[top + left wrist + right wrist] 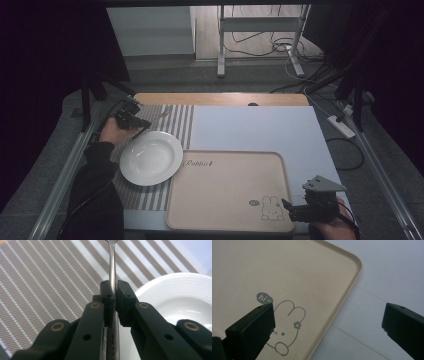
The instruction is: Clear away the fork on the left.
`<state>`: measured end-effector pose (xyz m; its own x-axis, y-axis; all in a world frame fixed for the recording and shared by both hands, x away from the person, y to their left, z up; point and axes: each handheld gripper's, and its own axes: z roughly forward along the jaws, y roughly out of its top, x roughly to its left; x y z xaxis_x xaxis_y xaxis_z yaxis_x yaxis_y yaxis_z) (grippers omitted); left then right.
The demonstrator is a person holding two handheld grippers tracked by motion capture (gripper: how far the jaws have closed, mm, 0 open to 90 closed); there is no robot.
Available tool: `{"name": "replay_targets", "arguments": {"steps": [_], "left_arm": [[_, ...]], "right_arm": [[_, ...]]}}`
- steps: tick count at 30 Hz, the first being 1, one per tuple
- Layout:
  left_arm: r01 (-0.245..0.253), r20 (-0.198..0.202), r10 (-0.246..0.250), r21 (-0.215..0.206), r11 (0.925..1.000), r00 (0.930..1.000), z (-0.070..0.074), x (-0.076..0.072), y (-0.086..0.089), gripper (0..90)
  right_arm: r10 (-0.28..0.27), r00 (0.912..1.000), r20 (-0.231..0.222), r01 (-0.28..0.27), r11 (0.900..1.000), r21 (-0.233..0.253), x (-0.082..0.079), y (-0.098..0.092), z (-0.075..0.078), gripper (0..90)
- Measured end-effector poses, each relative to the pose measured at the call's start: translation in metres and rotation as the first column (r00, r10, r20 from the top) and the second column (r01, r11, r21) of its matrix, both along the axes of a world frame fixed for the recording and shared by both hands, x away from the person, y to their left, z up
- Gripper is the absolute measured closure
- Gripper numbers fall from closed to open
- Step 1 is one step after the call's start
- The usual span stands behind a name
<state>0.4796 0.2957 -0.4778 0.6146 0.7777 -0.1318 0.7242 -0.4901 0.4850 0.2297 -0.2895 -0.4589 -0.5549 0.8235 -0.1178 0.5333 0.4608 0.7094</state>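
Note:
My left gripper (142, 125) is at the far left over a striped placemat (181, 119), just beyond a white deep plate (150, 158). In the left gripper view its jaws (115, 288) are shut on the handle of a metal utensil (112, 262), which points away over the placemat (50, 277); its head is cut off at the top. The plate (180, 290) lies close on the right. My right gripper (291, 210) hovers low at the near right corner of a beige tray (225, 190). It stands open (328, 308) with nothing between its jaws, over the tray's edge (352, 285).
The tray bears a rabbit drawing (287, 325) at its near right corner and lies on a pale blue table cover (260, 127). A wooden table edge (220, 98) runs along the back. Metal rails flank the table, and a power strip (341, 126) lies on the floor at right.

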Motion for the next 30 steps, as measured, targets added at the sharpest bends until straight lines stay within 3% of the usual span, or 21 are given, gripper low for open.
{"name": "replay_targets", "arguments": {"steps": [7,30], "left_arm": [[0.012,-0.003,-0.012,-0.043,0.999,0.9999,-0.003,-0.016,-0.009,83.6],[0.064,0.007,-0.064,-0.056,0.9964,0.9979,-0.007,-0.073,-0.04,83.6]], "right_arm": [[0.003,1.0,-0.001,-0.003,1.0,-0.002,0.0,0.0,0.0,0.0],[0.01,1.0,0.0,-0.01,1.0,-0.011,0.0,0.001,0.0,0.0]]}}
